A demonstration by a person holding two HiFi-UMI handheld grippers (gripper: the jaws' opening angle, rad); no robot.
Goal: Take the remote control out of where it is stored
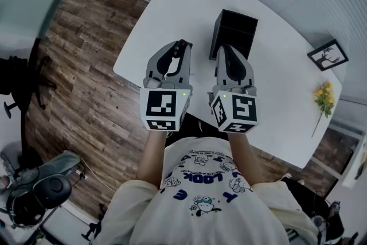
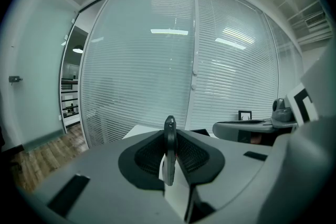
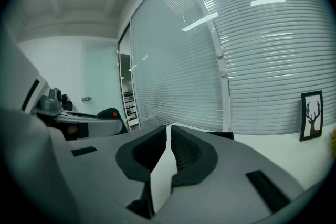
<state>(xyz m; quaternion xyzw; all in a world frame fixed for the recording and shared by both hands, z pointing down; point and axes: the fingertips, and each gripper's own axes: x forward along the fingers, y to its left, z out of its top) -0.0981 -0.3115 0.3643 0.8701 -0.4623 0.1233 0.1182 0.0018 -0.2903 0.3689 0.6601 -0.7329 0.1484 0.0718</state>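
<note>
One black box point(image 1: 235, 28) stands open-topped on the white table point(image 1: 172, 3). To the box's right, well apart from it, a framed deer picture point(image 1: 328, 54) stands near the table's edge, and yellow flowers point(image 1: 324, 97) lie nearer the person than the frame. Wood floor point(image 1: 86, 37) and a dark chair point(image 1: 23, 83) lie well to the box's left, off the table. Nothing stands between the box and the two grippers.

The right gripper point(image 1: 225, 50) points at the box's near face, its tip just at it; touching or not I cannot tell. Its jaws are nearly together with only a sliver of white between, and nothing in them. The left gripper point(image 1: 182, 45) is held just left of the box, its jaws closed on a thin dark strip point(image 2: 169, 149) standing upright; what it is I cannot tell. The remote cannot be made out, since the box's inside is dark.
</note>
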